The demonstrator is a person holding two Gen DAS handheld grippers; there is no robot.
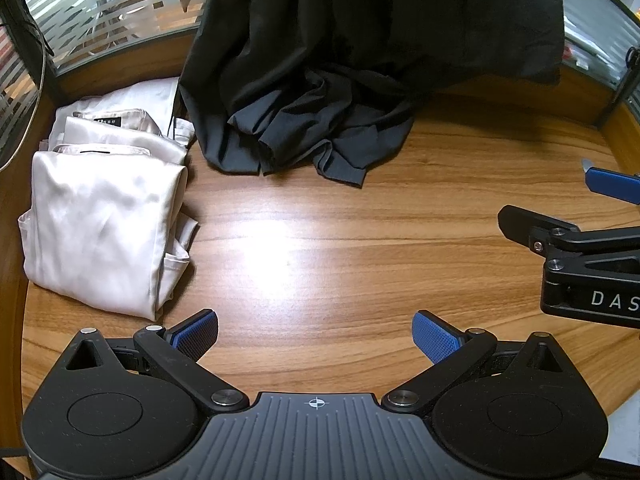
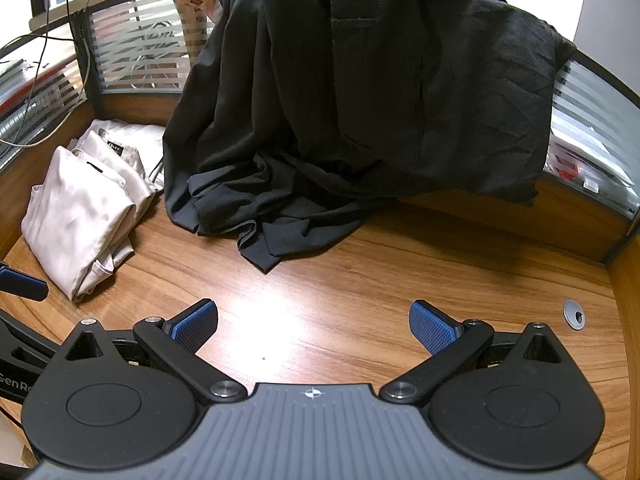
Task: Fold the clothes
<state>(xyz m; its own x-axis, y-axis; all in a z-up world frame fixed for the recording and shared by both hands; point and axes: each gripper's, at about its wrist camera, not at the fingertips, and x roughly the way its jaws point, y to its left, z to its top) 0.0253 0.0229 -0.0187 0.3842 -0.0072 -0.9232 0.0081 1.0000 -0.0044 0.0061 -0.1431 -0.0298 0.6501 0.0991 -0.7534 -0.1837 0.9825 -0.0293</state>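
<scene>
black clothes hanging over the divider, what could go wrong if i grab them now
The black clothes hang over the partition in layers, so pulling one hem could drag the whole heap down. They touch the folded pale stack, so a sideways tug may muss it. Both the left gripper and right gripper are open and empty.

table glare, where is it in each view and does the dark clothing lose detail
Left wrist view: bright glare patch on the wooden table, ahead of the open left hand-held gripper. Right wrist view: similar patch; the black garments keep faint seams, but folds sink into shadow.
</scene>
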